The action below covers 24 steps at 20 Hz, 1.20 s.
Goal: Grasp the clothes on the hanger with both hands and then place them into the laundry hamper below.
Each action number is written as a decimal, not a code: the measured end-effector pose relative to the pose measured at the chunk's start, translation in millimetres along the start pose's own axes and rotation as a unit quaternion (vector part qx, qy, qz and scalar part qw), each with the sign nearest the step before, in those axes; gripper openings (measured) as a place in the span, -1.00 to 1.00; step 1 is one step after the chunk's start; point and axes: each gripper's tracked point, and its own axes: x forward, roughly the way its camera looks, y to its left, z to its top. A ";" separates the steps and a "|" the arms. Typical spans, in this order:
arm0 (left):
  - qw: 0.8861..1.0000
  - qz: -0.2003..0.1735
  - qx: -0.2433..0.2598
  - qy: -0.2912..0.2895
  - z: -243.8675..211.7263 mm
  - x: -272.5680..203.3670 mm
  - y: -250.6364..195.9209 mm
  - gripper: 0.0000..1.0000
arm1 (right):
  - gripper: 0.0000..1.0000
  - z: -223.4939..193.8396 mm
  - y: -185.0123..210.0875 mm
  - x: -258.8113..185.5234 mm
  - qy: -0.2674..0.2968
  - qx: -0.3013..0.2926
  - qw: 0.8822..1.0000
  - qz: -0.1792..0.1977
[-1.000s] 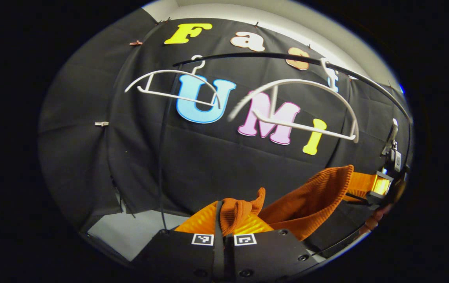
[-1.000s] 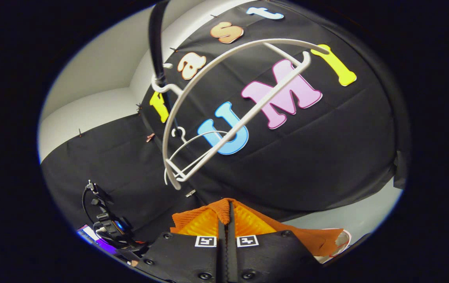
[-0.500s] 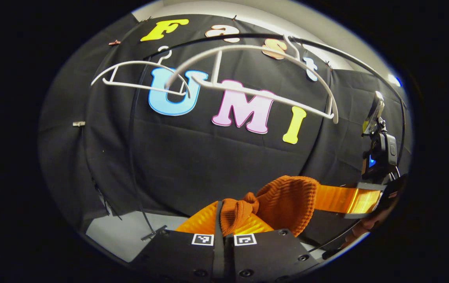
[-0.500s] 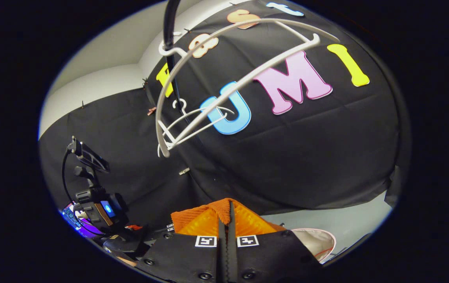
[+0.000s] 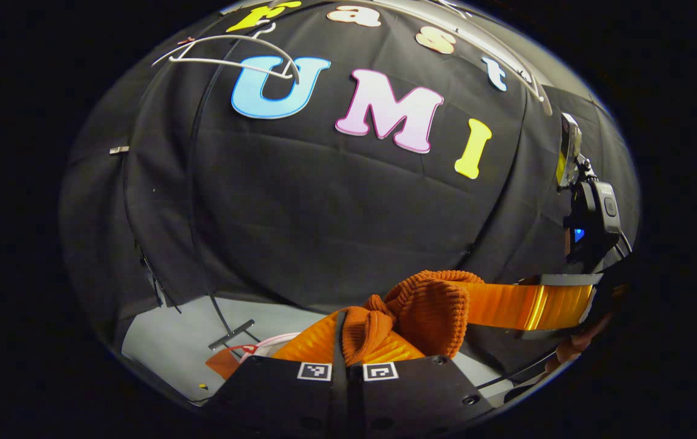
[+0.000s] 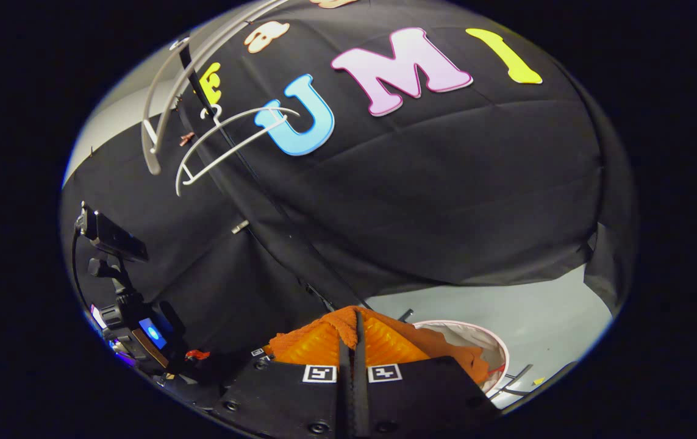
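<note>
An orange knit garment hangs stretched between both grippers, off the hangers. In the left gripper view my left gripper is shut on a bunched end of it. Farther right, my right gripper clamps the other end with its orange fingers. In the right gripper view my right gripper is shut on the orange garment, whose loose part droops over the laundry hamper, a white tub with a pink rim on the floor. The hamper's rim also peeks beside my left fingers.
Two bare white hangers hang on the black rail high above. The rack's black upright runs down to a foot on the grey floor. The left gripper's body sits at the lower left of the right gripper view.
Both grippers have come down with the garment held between them. The hangers have slid toward the top of both views, and the hamper has come into sight below.
</note>
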 end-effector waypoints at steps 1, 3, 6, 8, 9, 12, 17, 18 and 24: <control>1.000 0.009 -0.003 0.008 -13.1 6.4 6.9 -0.91 | -0.92 -9.8 -11.4 6.9 0.012 -0.006 1.000 -0.010; 0.999 0.032 -0.006 0.028 -33.0 24.8 21.4 -0.91 | -0.92 -32.8 -38.2 19.3 0.041 -0.024 0.998 -0.045; 0.993 0.096 0.021 0.070 -75.0 34.9 53.1 -0.91 | -0.89 -77.5 -87.6 22.8 0.098 -0.079 0.985 -0.121; 0.990 0.109 0.027 0.090 -92.5 34.9 59.7 -0.87 | -0.49 -108.0 -113.1 18.2 0.120 -0.105 0.974 -0.163; 0.989 0.110 0.027 0.098 -101.4 33.3 60.0 -0.58 | 0.00 -115.6 -120.4 15.4 0.127 -0.113 0.969 -0.181; 0.988 0.120 0.018 0.091 -103.0 18.7 62.0 0.49 | 0.98 -127.0 -136.9 7.4 0.137 -0.125 0.954 -0.235; 0.988 0.120 0.037 0.093 -96.8 -8.9 60.8 0.96 | 0.98 -135.5 -130.1 -10.8 0.131 -0.103 0.954 -0.251; 0.988 0.116 0.042 0.088 -92.0 -15.8 59.2 0.96 | 0.98 -134.4 -124.5 -14.3 0.130 -0.102 0.955 -0.247; 0.992 0.101 0.069 0.038 -45.4 -71.5 46.1 0.96 | 0.98 -87.9 -88.9 -55.7 0.072 -0.099 0.961 -0.249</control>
